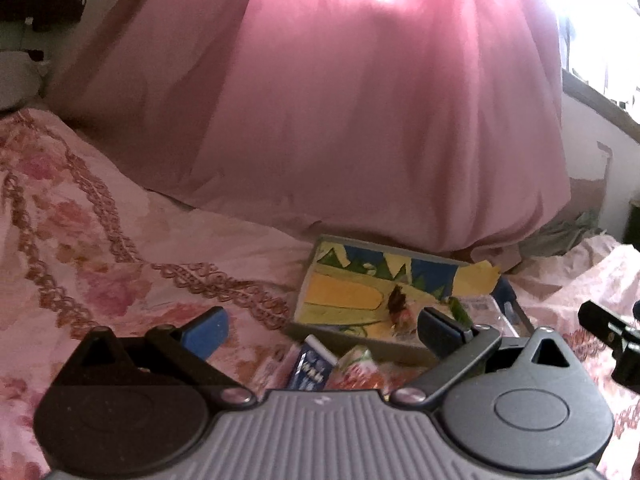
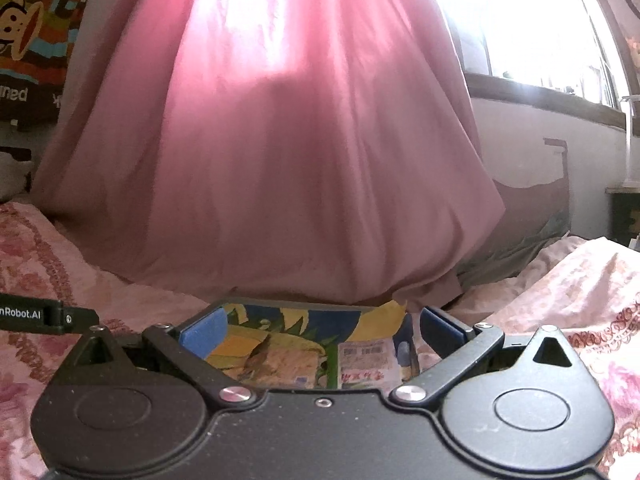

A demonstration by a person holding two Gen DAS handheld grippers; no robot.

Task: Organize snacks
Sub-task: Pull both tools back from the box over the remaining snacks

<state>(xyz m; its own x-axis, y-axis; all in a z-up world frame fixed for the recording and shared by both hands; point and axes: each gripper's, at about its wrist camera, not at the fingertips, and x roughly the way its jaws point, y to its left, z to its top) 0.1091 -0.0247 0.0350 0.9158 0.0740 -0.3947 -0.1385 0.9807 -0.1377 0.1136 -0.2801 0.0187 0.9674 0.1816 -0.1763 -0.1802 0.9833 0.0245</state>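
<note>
Pink floral bedding covers the bed where two hand-held grippers hover over a shallow grey tray of snacks, with a pink curtain hanging behind it and daylight coming through a window at the right. In the left wrist view, the left hand-held gripper has its blue-padded fingers spread wide with nothing between the pads; the tray lies just ahead and slightly right of it, pushed up against the curtain's hem. A large yellow, blue and green snack bag lies flat in the tray and fills most of it, and a clear packet with a white printed label lies beside it at the tray's right end. Nearer the camera, on the bedding just outside the tray's front wall, lie a blue-and-white packet and a red-and-green packet, both partly hidden by the gripper body. In the right wrist view, the right hand-held gripper likewise stands fully open and empty, its fingers framing the tray, which sits directly ahead and below. The tip of the other gripper shows at the edge of each view. A striped poster with a cartoon monkey hangs on the wall at the far left.
</note>
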